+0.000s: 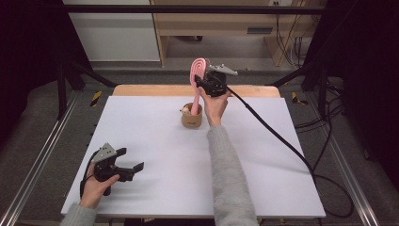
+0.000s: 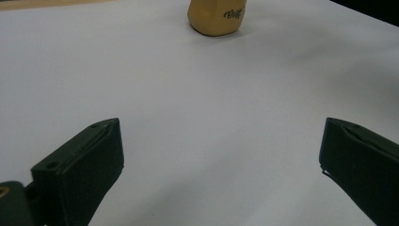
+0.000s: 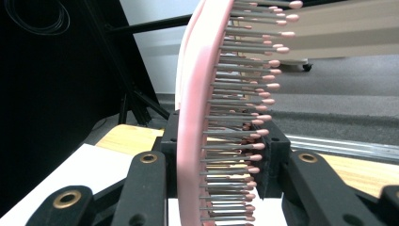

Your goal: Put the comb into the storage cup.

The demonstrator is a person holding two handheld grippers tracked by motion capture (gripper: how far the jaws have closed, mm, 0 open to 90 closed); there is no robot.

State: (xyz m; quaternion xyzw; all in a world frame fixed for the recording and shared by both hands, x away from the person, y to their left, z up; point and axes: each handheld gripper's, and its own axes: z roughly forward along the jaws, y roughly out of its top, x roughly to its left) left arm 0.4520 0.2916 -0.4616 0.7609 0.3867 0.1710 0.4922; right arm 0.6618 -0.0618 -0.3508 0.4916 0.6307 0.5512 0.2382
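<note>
Pink hairbrush (image 1: 198, 70) clamped in right tongs (image 1: 203, 84), handle in brown cup (image 1: 191, 118).

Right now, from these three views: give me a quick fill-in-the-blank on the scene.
1. The right tongs are shut on a pink ____.
2. The hairbrush handle points down toward the brown ____ on the table.
3. The left tongs rest near the white table front edge with their jaws ____.

Missing words: hairbrush; cup; open

One pink hairbrush (image 1: 199, 71), one brown cup (image 1: 192, 117), two grippers, one white table (image 1: 155, 141).
</note>
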